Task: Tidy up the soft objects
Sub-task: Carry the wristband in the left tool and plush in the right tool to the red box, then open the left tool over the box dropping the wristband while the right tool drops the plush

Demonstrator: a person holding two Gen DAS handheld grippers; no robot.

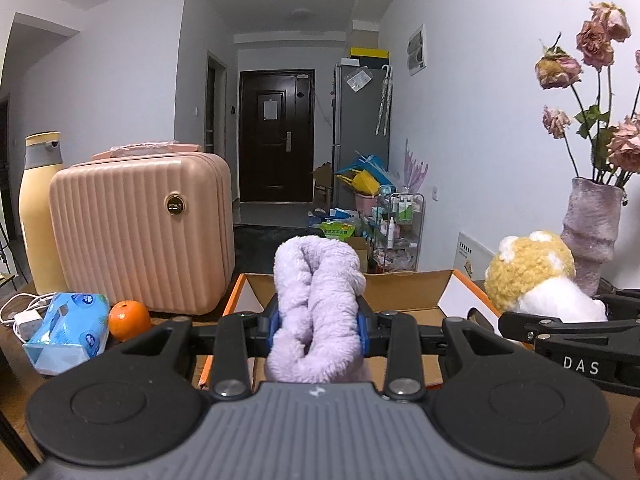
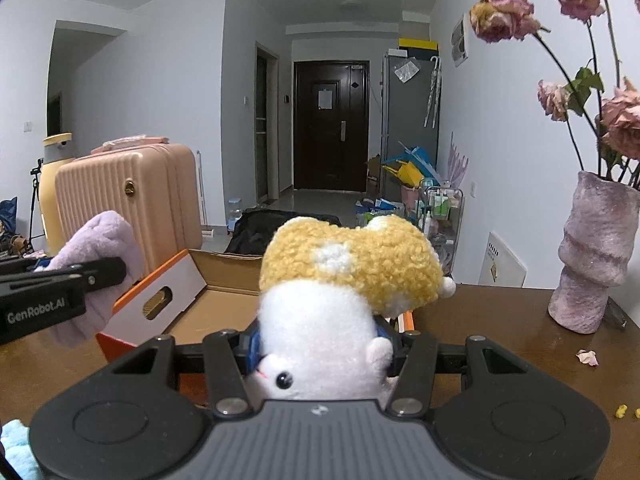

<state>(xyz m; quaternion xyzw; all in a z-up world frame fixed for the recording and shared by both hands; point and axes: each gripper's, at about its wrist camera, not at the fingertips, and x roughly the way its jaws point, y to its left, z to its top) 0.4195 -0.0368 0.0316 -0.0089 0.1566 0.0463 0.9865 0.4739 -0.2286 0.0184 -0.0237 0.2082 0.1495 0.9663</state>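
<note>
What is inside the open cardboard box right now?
The cardboard box shows only bare brown floor and inner walls where visible. The lilac towel in the left gripper and the plush toy in the right gripper hide its near part.

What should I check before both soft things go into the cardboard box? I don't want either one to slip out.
1. Left tool clamped on the lilac plush roll: ok.
2. Right tool clamped on the white and yellow plush toy: ok.
3. Cardboard box flaps open: ok.
4. Box floor bare: cannot tell, mostly hidden.
5. Vase stands apart from the box: ok.
</note>
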